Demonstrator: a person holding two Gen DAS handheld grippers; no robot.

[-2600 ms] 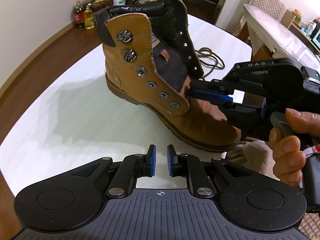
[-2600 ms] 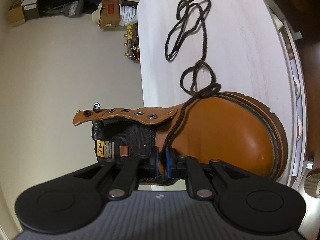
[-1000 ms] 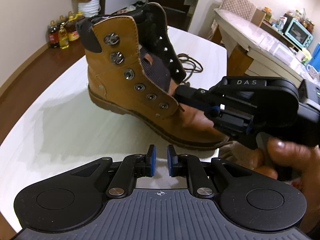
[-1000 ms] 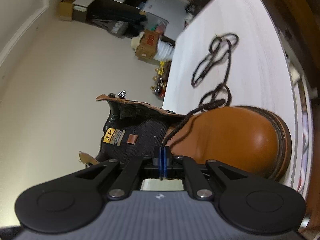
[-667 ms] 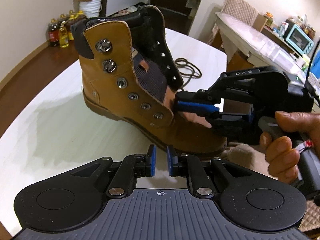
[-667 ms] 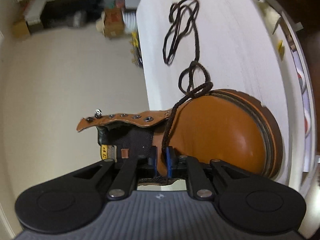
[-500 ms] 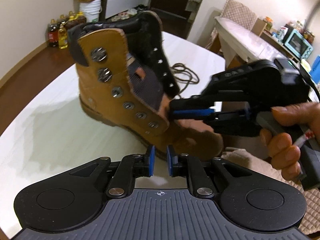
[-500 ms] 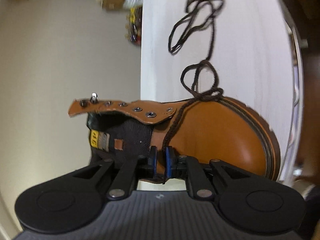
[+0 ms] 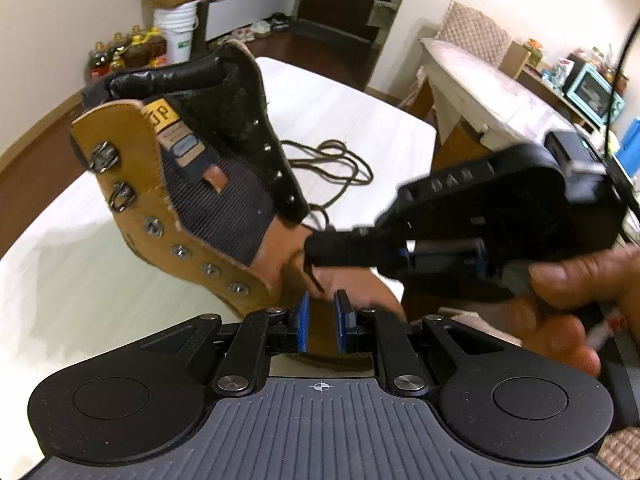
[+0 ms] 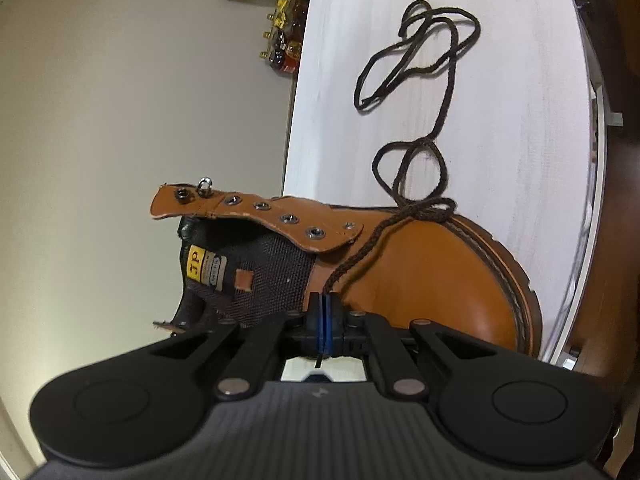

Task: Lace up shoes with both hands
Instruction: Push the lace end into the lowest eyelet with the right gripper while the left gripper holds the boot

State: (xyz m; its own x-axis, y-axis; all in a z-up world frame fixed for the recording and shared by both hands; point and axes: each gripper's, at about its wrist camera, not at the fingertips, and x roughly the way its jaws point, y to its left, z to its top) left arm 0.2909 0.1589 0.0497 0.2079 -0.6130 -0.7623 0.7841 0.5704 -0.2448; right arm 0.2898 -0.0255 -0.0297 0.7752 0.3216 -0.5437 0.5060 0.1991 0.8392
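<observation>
I read "JP" on the yellow tag (image 10: 195, 263) on the boot's tongue (image 10: 264, 276), and "DAS" on my right tool (image 9: 312, 250).

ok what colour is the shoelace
Dark brown shoelace, clearest in the right wrist view, loose on the white table.

Two fisheye views from my own claws, both close on the same boot.

My left wrist camera sits low over the white table (image 9: 80, 280), upright, looking along my left gripper (image 9: 320, 316) at the boot (image 9: 192, 184) filling the left and middle of the frame, with my right gripper (image 9: 316, 248) entering from the right. My right wrist camera is rolled sideways, so the table (image 10: 500, 140) runs up the right of the frame; it looks along its gripper (image 10: 322, 316) over the boot's (image 10: 420, 280) toe. Both views share the boot, the lace (image 10: 416, 56) and the tabletop.
</observation>
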